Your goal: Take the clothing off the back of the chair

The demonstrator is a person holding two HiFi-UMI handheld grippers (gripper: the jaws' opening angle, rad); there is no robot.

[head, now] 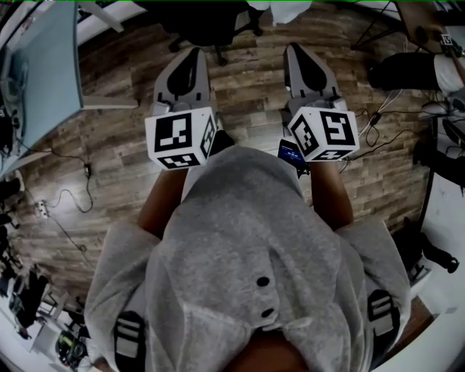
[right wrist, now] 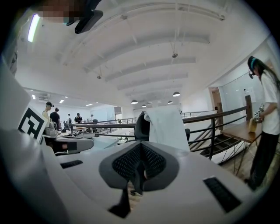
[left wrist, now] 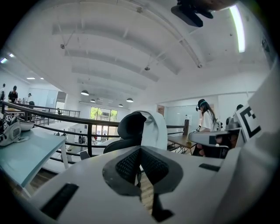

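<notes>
A black office chair (head: 211, 25) stands ahead of me on the wood floor, with white clothing (head: 280, 9) draped over its back. In the left gripper view the clothing (left wrist: 155, 131) hangs on the right side of the chair (left wrist: 129, 127). In the right gripper view the white cloth (right wrist: 168, 127) covers most of the chair back (right wrist: 141, 127). My left gripper (head: 190, 54) and right gripper (head: 294, 49) are held side by side, pointing at the chair and short of it. Both are shut with nothing between the jaws, as the left gripper (left wrist: 140, 151) and right gripper (right wrist: 139, 146) show in their own views.
A light blue table (head: 43, 65) stands to the left, with cables (head: 65, 196) on the floor beside it. A black railing (left wrist: 65, 119) runs behind the chair. A person (right wrist: 264, 109) stands at a wooden desk (right wrist: 240, 129) on the right; other people are far off.
</notes>
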